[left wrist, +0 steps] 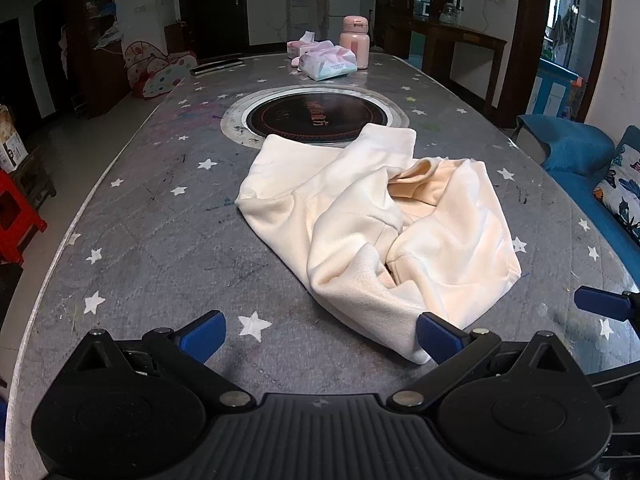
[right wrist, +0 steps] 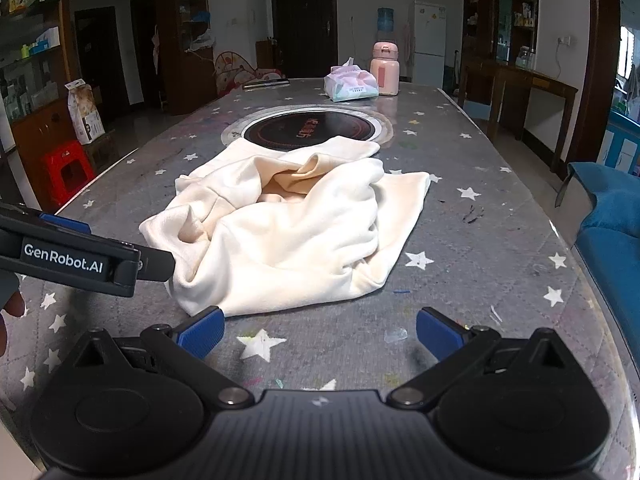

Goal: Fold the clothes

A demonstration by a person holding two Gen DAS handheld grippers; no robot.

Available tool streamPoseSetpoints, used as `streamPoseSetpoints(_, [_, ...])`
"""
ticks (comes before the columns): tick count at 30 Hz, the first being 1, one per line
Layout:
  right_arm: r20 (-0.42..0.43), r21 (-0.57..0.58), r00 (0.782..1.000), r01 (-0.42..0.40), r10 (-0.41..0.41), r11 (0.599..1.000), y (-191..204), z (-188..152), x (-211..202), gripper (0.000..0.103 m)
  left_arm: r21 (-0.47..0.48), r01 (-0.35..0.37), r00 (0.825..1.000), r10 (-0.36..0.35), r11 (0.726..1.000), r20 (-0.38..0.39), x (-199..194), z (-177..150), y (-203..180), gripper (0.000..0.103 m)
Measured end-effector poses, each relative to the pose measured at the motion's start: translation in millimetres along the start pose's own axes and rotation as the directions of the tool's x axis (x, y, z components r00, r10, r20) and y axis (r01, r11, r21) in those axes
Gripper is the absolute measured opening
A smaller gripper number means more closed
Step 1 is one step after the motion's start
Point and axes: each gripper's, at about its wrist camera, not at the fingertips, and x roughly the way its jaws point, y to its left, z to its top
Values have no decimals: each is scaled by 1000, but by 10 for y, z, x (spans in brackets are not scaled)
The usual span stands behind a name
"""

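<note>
Both grippers, left gripper [left wrist: 320,336] and right gripper [right wrist: 318,332], gape; only right view shows cream garment's [right wrist: 288,224] far corner.

Cream garment [left wrist: 372,216], grey tablecloth [left wrist: 160,240] — white stars, pink bottle [left wrist: 354,42], blue-tipped gripper [left wrist: 320,334]

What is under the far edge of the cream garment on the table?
The cream garment overlaps the near rim of the round black cooktop set into the table. Whatever lies beneath its crumpled middle is covered.
</note>
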Motion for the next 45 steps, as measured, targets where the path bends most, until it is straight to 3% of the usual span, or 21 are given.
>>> streamPoseSetpoints(10, [-21,-15,1000,9,-9,1000,61,43,38,103,1,-12,1000,12,1000,-5,4,13,9,103])
streamPoseSetpoints(24, [-45,19,999,30,-29,999,93,122,72,103,-83,-2,1000,1,997,-5,-33,30,111,103])
streamPoseSetpoints(45, [-50,20,998,27,-26,999,47,197,193,103,-63,-1,1000,1,998,-9,104,136,111,103])
